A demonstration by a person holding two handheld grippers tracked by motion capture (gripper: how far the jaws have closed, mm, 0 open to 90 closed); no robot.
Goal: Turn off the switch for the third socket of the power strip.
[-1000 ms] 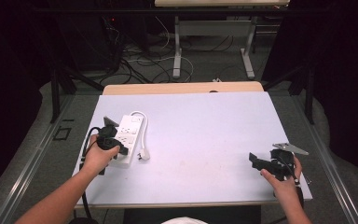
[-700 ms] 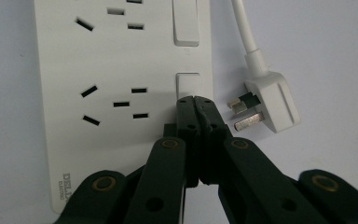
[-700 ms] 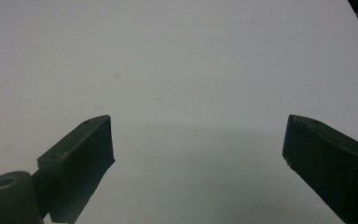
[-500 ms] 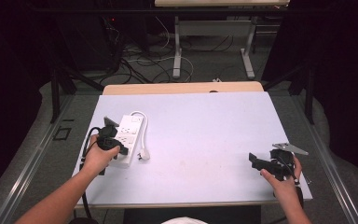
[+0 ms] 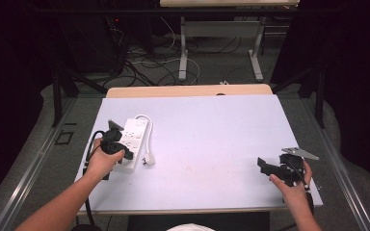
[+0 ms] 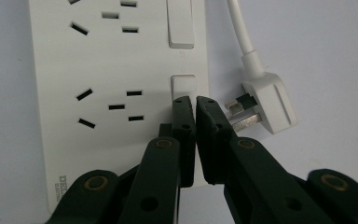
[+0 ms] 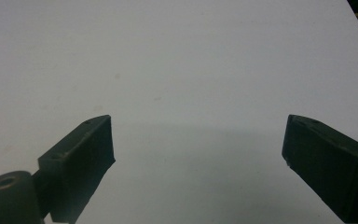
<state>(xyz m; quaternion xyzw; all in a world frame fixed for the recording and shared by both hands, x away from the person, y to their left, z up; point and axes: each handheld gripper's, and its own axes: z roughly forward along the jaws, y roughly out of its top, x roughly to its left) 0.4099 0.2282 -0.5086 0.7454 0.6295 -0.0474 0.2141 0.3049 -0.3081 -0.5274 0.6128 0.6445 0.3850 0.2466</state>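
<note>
At the near edge of the white table [image 5: 212,144], the person's right hand [image 5: 294,190] holds the right gripper [image 5: 270,168] low over the bare surface near the right corner. In the right gripper view its fingers [image 7: 81,163] stand wide apart with nothing between them, only plain tabletop ahead.

A little farther in, on the left side, the left hand [image 5: 103,161] holds the left gripper [image 5: 118,149] down on the near end of a white power strip [image 5: 132,139]. In the left gripper view the fingers [image 6: 184,135] are pressed almost together, a thin slit between them, gripping nothing; their tips sit at the near rocker switch [image 6: 184,86] on the strip's right edge. Just beside the strip lies its white plug [image 6: 265,102], prongs pointing toward the strip, apart from it.

Farther along the strip, a second switch [image 6: 181,23] and more sockets follow, and the white cord [image 5: 147,130] loops around its far end.

Beyond the table's wooden far edge, cables [image 5: 144,57] lie on the floor.
</note>
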